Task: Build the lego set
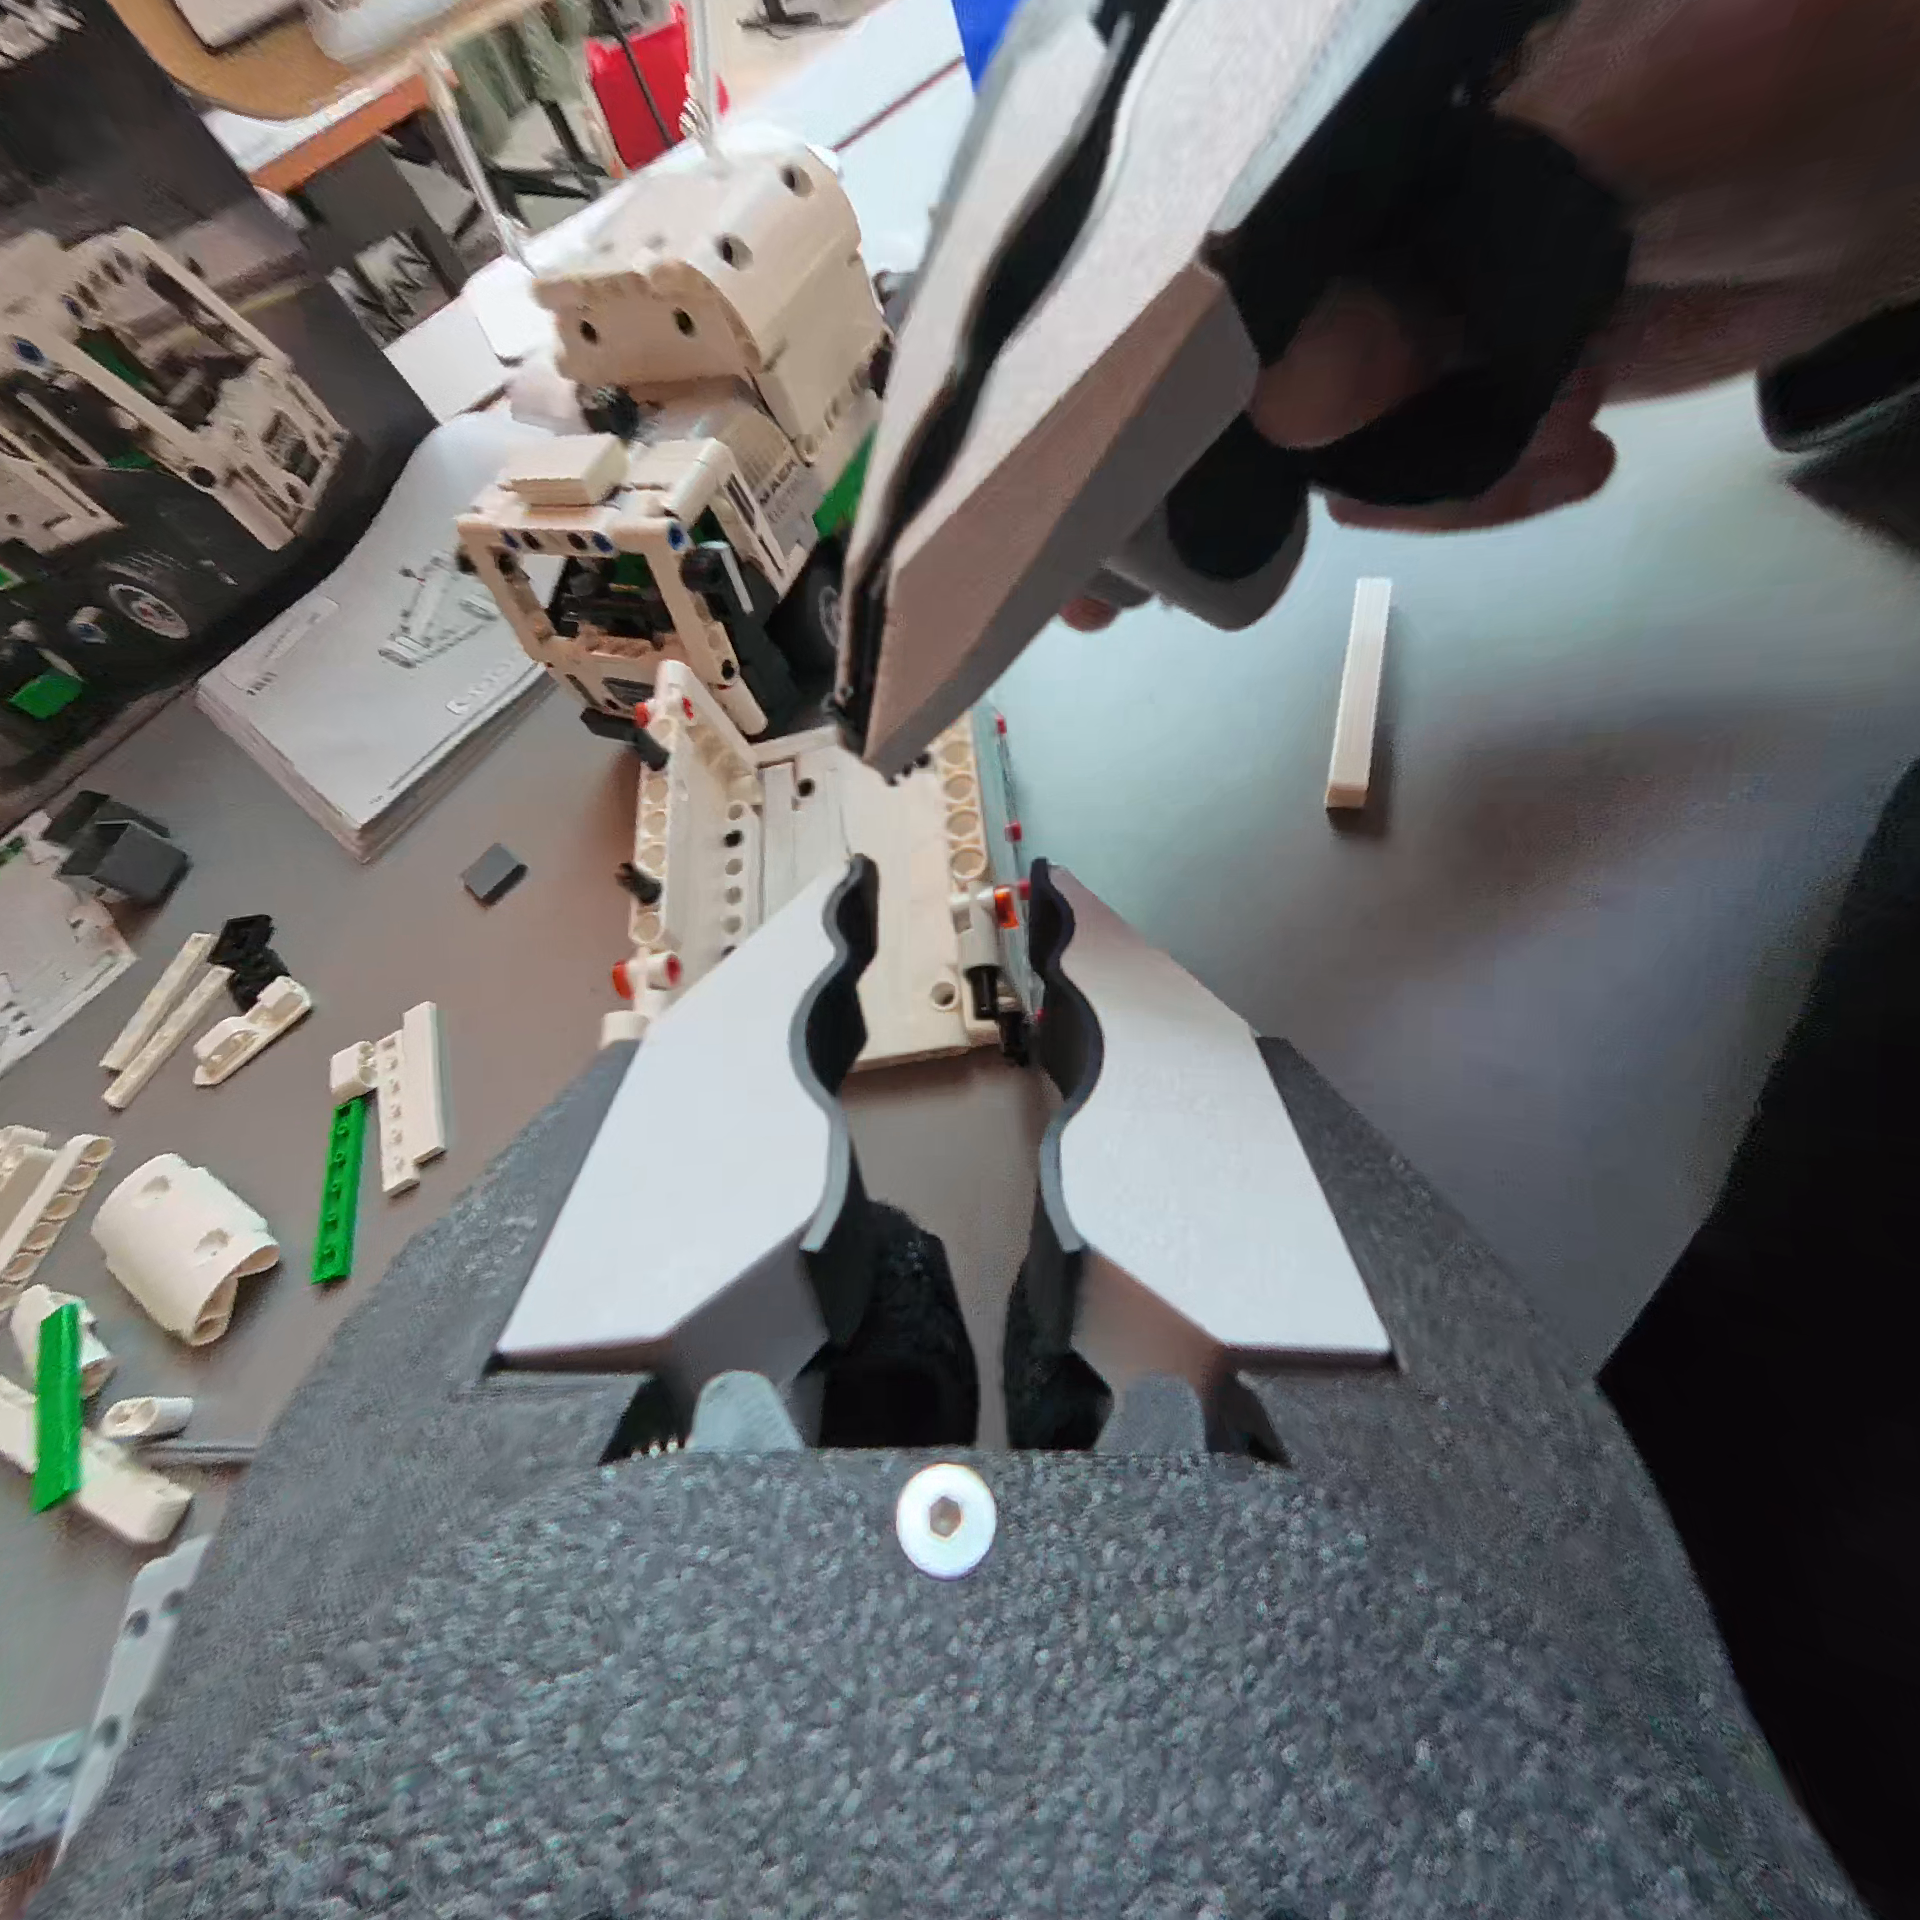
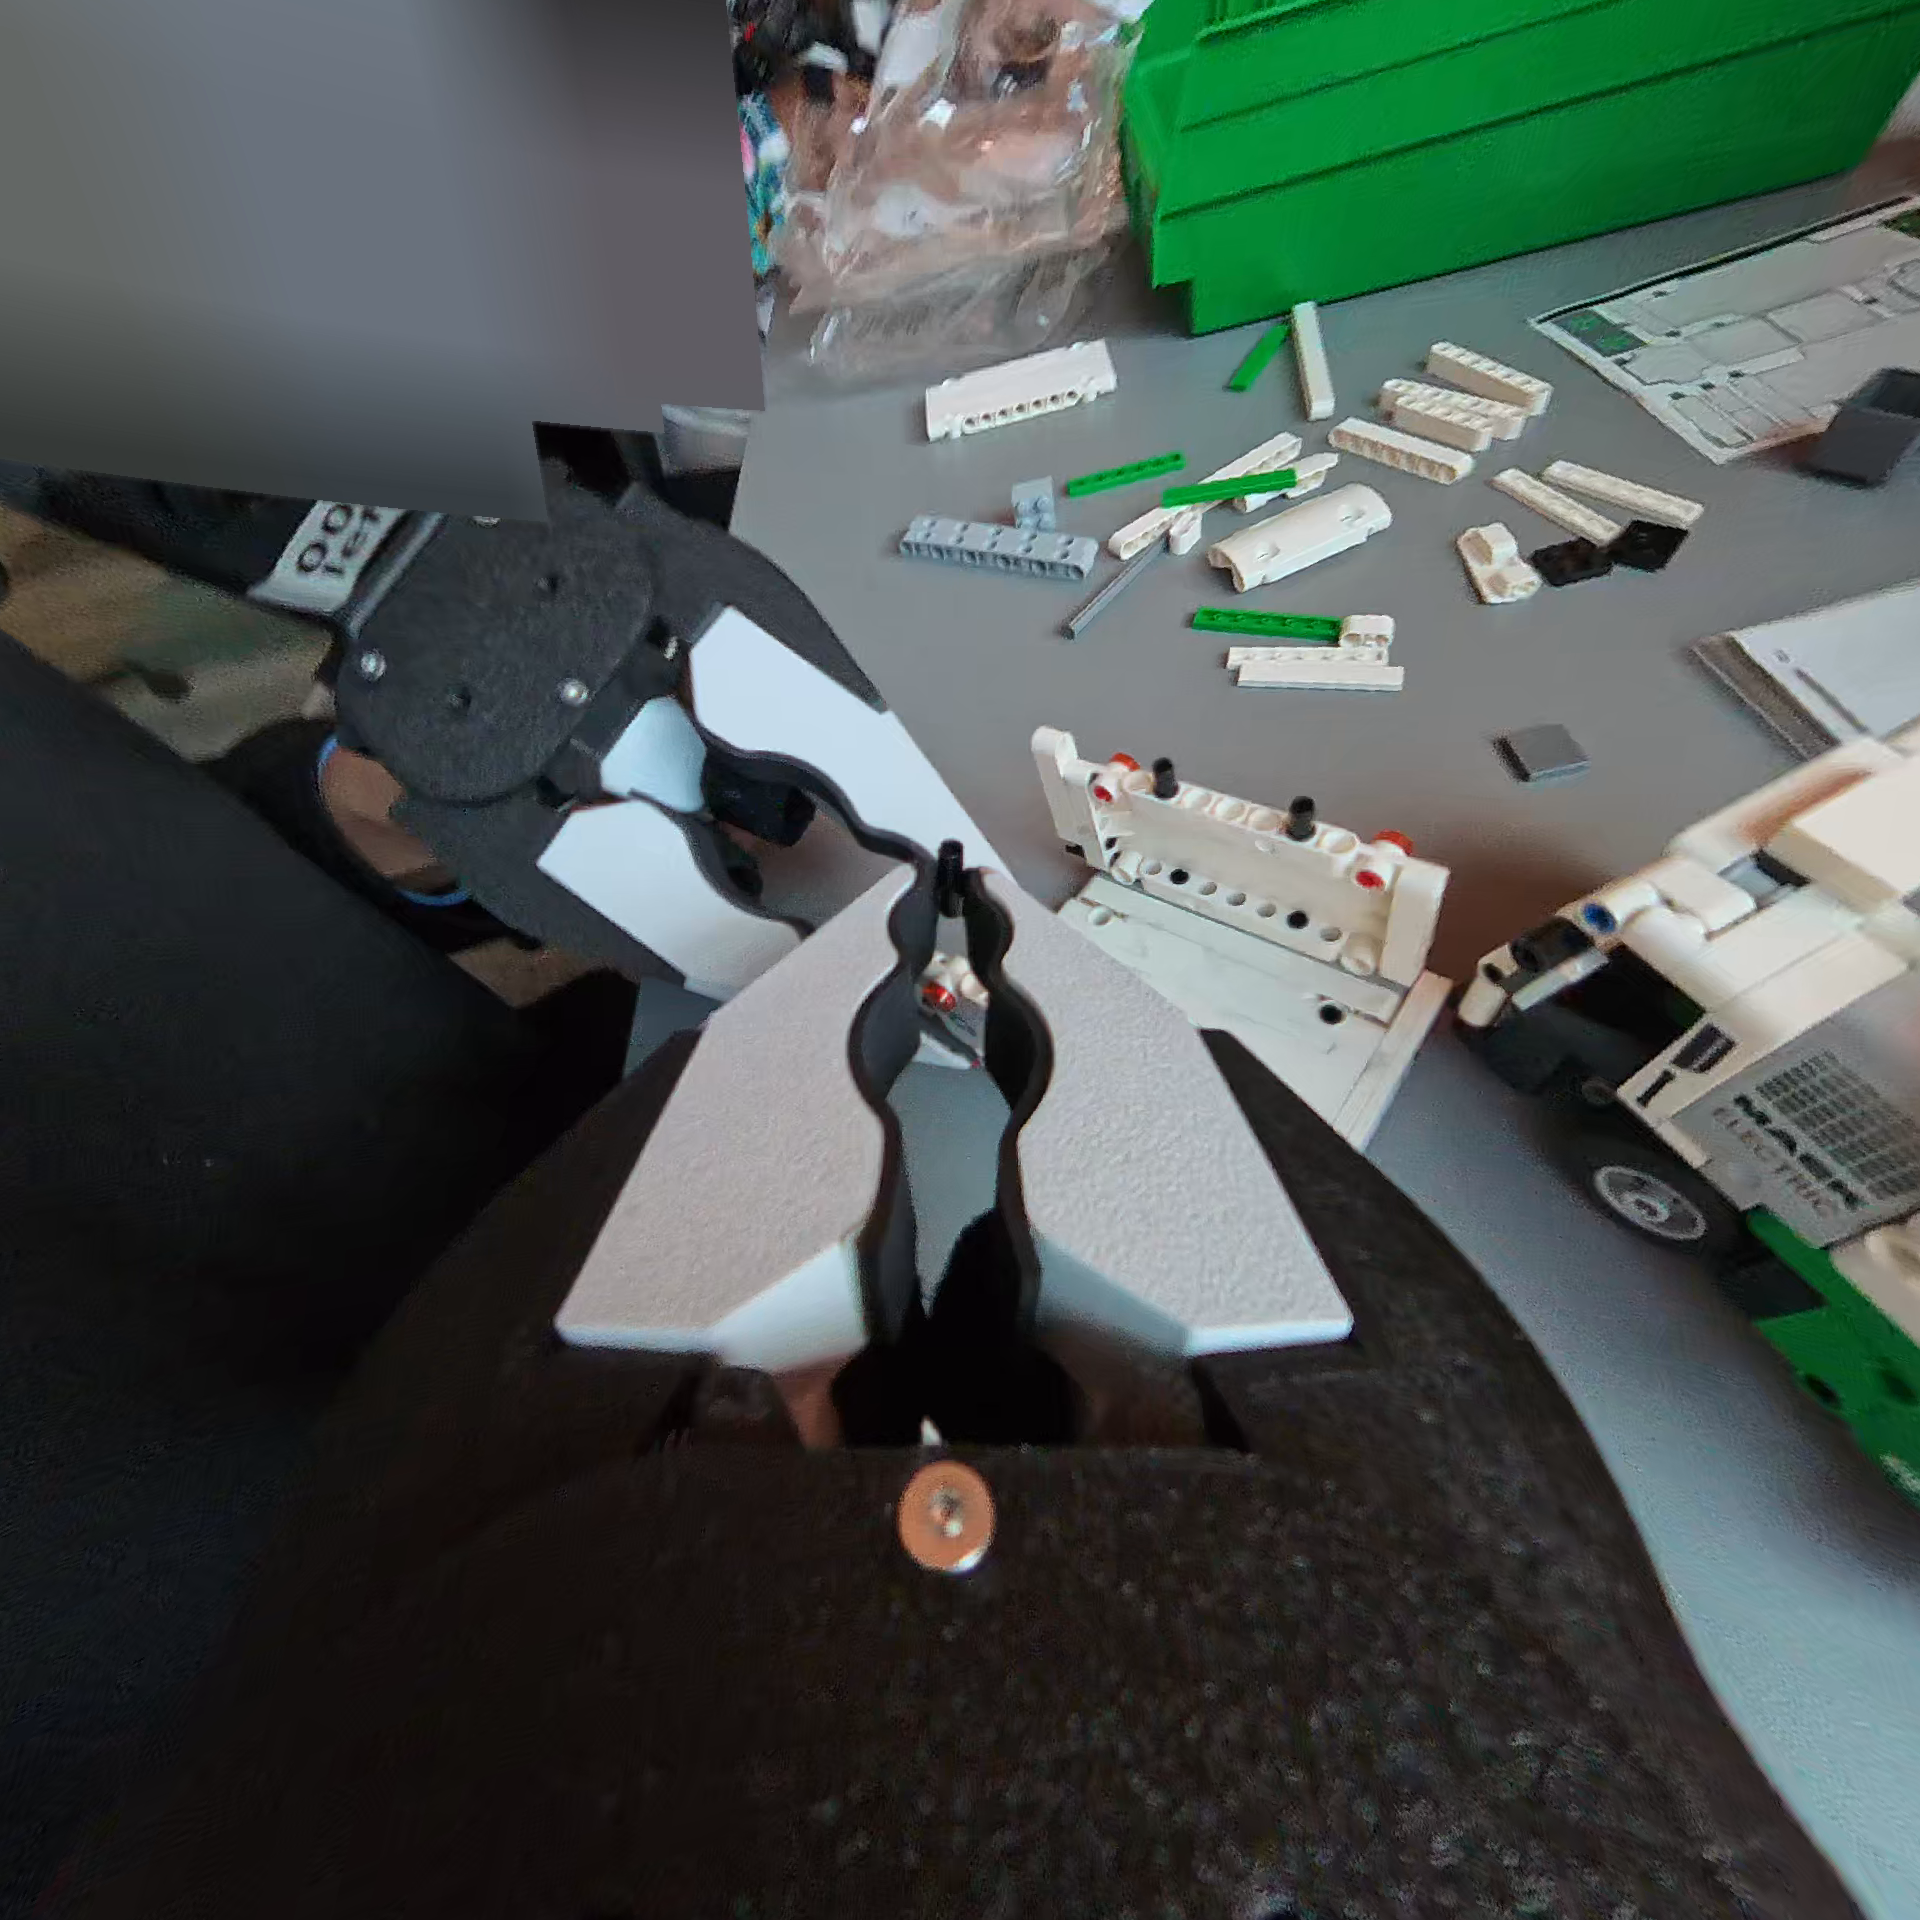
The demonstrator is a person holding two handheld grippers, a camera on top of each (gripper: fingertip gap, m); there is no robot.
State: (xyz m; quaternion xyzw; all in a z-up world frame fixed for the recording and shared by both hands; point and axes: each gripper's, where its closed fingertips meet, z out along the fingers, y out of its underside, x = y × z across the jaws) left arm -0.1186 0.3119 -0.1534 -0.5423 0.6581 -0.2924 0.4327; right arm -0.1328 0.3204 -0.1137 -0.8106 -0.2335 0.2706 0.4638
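in the left wrist view, our left claw (image 1: 951, 894) sits in the middle of the frame, over the near end of a flat white panel (image 1: 883, 831) built from bricks. its two fingers stand apart with a clear gap, and nothing is between them. the panel lies on the grey table (image 1: 1558, 987) just past the tips, with a small piece with an orange end (image 1: 1000, 906) close by the right finger.

our right claw (image 1: 868, 743) comes down from the upper right of that frame, with a gloved hand (image 1: 1455, 364) behind it. its tip is right at the far end of the panel.

in the right wrist view, the right claw (image 2: 951, 883) is in the middle of the frame, closed tight on a little black pin (image 2: 948, 873). the pin sticks up out of the tips. the left claw (image 2: 831, 862) is just to the left, with its tips beside ours.

to the right of the tips is the panel (image 2: 1247, 966) with its upright wall of holes, red pegs and two black pins. a white and green truck (image 2: 1714, 1039) is at the right edge. loose white and green bricks (image 2: 1299, 540) lie at the upper right, near a green bin (image 2: 1455, 156) and clear bags (image 2: 935, 187).

in the left wrist view a booklet (image 1: 384, 686) and a box (image 1: 135, 416) are at the upper left, and a white bar (image 1: 1359, 691) lies alone at the right.
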